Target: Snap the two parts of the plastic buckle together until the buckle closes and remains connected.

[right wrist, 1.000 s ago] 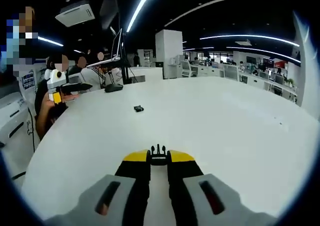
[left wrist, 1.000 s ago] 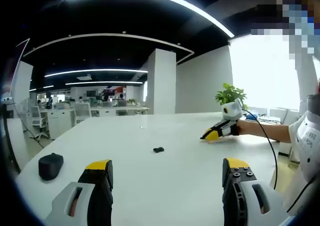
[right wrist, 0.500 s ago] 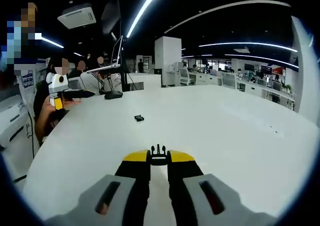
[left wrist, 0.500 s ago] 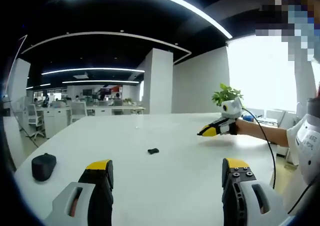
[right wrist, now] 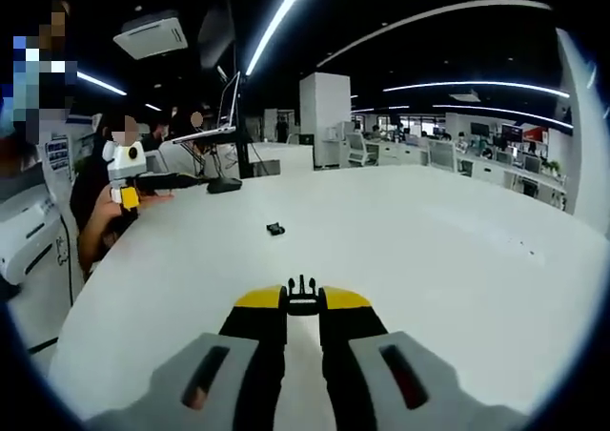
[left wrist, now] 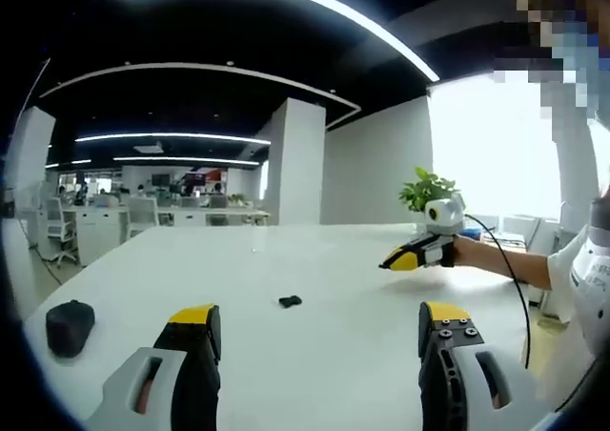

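An open-plan office with curved ceiling light strips stretches behind a broad white worktop [left wrist: 315, 355], where a person works a handheld claw in each hand. In the right gripper view, the right claw [right wrist: 303, 307] has its yellow-tipped jaws pinched on a black pronged buckle part [right wrist: 302, 296], the prongs pointing forward past the tips. The second buckle part [right wrist: 275, 229], a small dark piece, lies loose on the worktop well ahead of it. In the left gripper view, the left claw [left wrist: 315, 321] hangs above the surface with its jaws spread wide and nothing between them; the same loose piece [left wrist: 290, 301] sits ahead of it, between the jaw lines and apart from both.

By these pictures the job appears to stand at the pickup of the second half: one part is in hand, the other not yet gripped, and nothing is joined. The next move would likely call for the left claw to drop to the loose piece and pinch it by its sides, leaving its mouth free for the prongs.

The left gripper view takes in the right claw held out over the far side of the worktop, a potted plant [left wrist: 426, 189] behind it and a dark rounded object [left wrist: 70, 325] at the near edge. The right gripper view instead takes in a monitor on a stand [right wrist: 225, 116] and seated people beyond.
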A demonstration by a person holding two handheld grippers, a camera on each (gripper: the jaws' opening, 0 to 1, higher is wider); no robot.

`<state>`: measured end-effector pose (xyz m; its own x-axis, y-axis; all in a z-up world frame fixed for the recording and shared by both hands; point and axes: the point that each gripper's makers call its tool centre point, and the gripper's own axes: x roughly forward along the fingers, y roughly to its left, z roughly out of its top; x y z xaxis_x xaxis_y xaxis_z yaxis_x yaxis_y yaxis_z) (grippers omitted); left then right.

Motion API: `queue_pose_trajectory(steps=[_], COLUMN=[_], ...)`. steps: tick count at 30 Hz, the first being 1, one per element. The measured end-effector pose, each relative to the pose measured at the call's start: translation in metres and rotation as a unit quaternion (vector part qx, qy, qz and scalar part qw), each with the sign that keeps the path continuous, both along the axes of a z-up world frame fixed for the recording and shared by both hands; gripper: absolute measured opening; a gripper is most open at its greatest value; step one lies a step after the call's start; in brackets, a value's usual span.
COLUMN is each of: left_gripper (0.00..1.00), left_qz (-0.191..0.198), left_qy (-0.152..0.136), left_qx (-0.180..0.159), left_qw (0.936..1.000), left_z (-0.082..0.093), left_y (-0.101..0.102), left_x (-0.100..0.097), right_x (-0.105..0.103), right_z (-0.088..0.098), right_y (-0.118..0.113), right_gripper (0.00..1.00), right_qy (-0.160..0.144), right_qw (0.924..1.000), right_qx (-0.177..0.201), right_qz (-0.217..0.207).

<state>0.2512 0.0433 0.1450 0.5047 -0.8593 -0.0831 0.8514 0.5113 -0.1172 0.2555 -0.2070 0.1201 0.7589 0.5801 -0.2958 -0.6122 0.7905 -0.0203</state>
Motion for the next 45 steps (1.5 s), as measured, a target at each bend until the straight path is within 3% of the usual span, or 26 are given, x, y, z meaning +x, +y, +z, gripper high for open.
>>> queue_pose_trajectory(steps=[16,19,24,45], left_gripper=[0.86,0.86,0.86,0.86], left_qz=[-0.041,-0.055,-0.089,-0.135], left_qy=[-0.026,-0.041,-0.035,-0.03], left_qx=[0.037,0.032,0.031,0.062], left_qw=[0.9981,0.9971,0.9949,0.9885], left_z=[0.002,0.005,0.003,0.002], left_y=[-0.011,-0.016,-0.024,-0.039], left_x=[0.018,0.018,0.019,0.038], right_x=[-0.009,-0.009,-0.011,-0.015], right_z=[-0.002,-0.003,-0.002,0.002], right_y=[0.013,0.013,0.011,0.015], right_gripper=[0.12,0.12,0.12,0.12], right_qy=[-0.001,-0.001,-0.002,-0.004], right_qw=[0.9993,0.9992,0.9989,0.9981], right_qx=[0.006,0.002,0.005,0.015], right_qz=[0.037,0.04,0.046,0.059])
